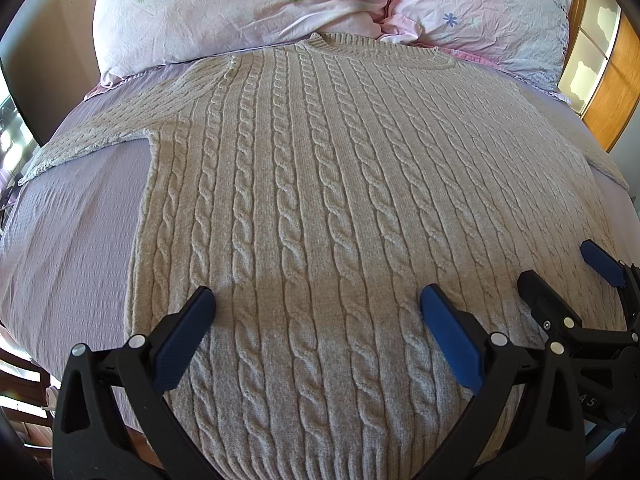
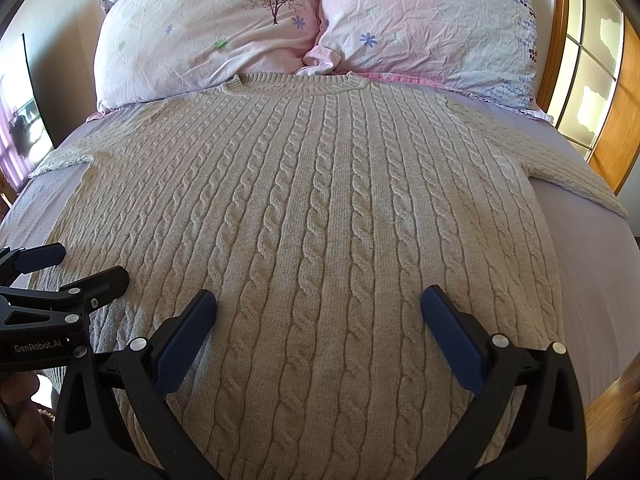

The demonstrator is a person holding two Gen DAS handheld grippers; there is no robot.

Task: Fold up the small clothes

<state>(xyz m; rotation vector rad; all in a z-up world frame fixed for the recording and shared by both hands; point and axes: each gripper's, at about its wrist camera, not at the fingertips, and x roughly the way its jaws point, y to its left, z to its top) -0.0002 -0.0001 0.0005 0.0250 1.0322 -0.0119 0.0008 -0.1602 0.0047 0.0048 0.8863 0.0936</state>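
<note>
Sweater [image 1: 320, 200]: one beige cable-knit piece lies flat and face up on the lilac bedsheet [image 1: 72, 240], its ribbed collar [image 2: 296, 82] toward the head of the bed and its ribbed hem nearest the cameras. Two pillows stand beyond it, the left pillow [image 2: 200, 40] printed with a tree and the right pillow [image 2: 420, 28] with small flowers; the collar just touches the seam where they meet. Two grippers hover over the lower body of the garment, side by side.

Both sleeves spread outward: the left sleeve [image 1: 100, 136] runs to the bed's left edge, the right sleeve [image 2: 580, 184] to the right edge near a wooden window frame [image 2: 560, 60]. Bare sheet shows on either side of the torso below the sleeves, wider on the left in the left wrist view and on the right in the right wrist view. A wooden bed edge shows at the lower right of the right wrist view.

The left gripper [image 1: 316, 304] has its two blue-padded fingers wide apart, with cable-knit fabric filling the gap between them; nothing is pinched. The right gripper [image 2: 318, 304] is likewise spread wide over the knit, holding nothing. Whether the tips touch the fabric cannot be told. Each gripper shows at the edge of the other's view, close alongside.
</note>
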